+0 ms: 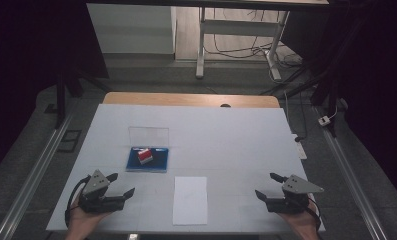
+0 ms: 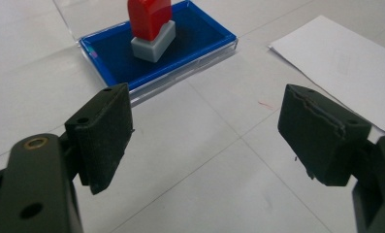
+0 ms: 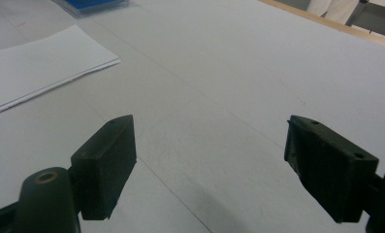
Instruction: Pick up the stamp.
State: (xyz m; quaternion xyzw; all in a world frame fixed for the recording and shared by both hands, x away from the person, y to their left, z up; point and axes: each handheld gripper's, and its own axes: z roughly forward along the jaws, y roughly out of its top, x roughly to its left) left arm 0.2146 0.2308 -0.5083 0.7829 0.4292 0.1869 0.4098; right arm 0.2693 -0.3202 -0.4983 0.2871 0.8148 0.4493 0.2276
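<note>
White bench (image 1: 236, 145). Stamp (image 1: 144, 156) upright in blue ink tray (image 1: 136, 167), ahead of left claw (image 1: 122, 186); both claws agape, empty. Risk: off-centre pinch topples stamp, drags tray toward paper (image 1: 190, 200).

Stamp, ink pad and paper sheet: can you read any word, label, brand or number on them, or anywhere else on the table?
None can be read.
Stamp: red top, grey base, no lettering visible.
Ink pad: plain blue tray, no label in sight.
Paper sheet: blank white in the high view and both gripper views.
Table: faint lines and one small red mark, no text.
</note>
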